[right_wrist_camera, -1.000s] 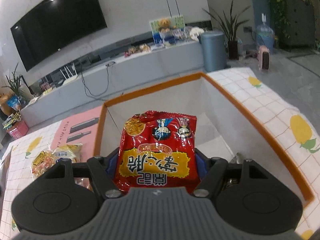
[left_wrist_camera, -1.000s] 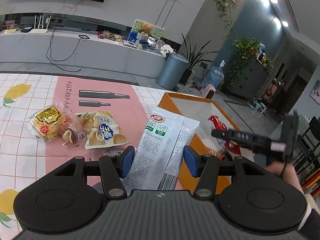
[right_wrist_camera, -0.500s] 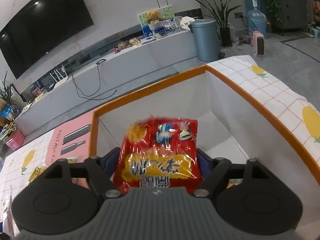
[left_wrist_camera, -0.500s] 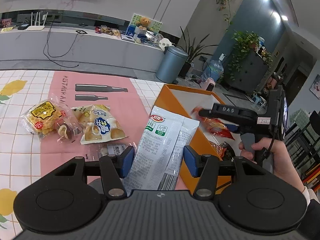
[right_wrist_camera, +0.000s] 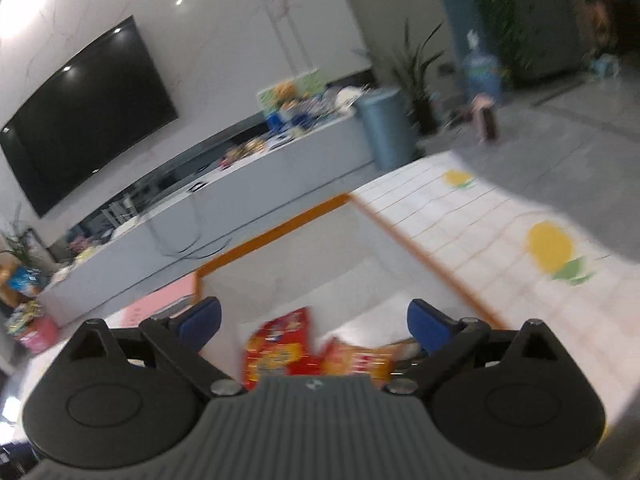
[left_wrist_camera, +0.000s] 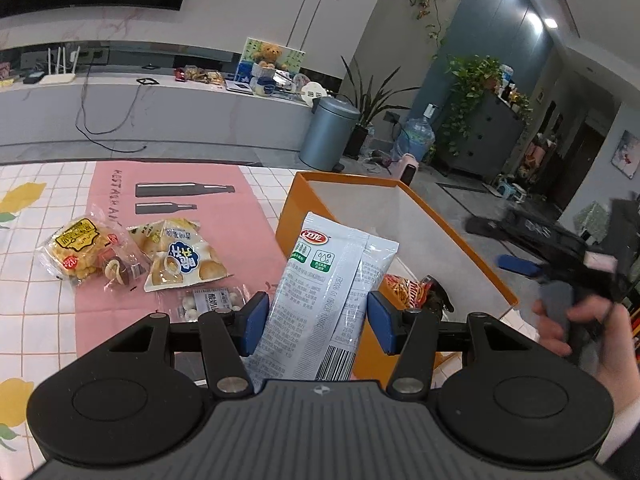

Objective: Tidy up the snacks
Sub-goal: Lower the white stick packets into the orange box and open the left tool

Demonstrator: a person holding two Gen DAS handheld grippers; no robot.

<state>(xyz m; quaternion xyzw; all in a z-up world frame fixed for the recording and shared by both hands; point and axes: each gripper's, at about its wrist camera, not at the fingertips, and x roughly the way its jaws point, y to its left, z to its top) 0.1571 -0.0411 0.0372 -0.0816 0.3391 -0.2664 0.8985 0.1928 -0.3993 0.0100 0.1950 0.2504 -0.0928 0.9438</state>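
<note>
My left gripper [left_wrist_camera: 316, 322] is shut on a white and pale-blue snack pouch [left_wrist_camera: 324, 292] and holds it beside the left wall of the orange box [left_wrist_camera: 292, 208]. Red snack packs [left_wrist_camera: 404, 288] lie inside the box. My right gripper [right_wrist_camera: 316, 320] is open and empty above the box [right_wrist_camera: 276, 230]; the red snack pack [right_wrist_camera: 280, 348] lies below it on the box floor. In the left wrist view the right gripper [left_wrist_camera: 520, 266] is blurred, to the right of the box. A yellow snack bag [left_wrist_camera: 80, 252], a bun bag [left_wrist_camera: 180, 256] and a small candy pack [left_wrist_camera: 208, 302] lie on the pink mat.
The table has a white checked cloth with lemon prints [right_wrist_camera: 548, 244] and a pink mat [left_wrist_camera: 224, 216]. Beyond it stand a long low TV cabinet [left_wrist_camera: 160, 108], a grey bin [left_wrist_camera: 328, 132] and plants.
My right gripper opened and let go of the red snack pack, which now lies in the box; the gripper pulled back and up to the right. My left gripper still holds the pouch, nearly unmoved.
</note>
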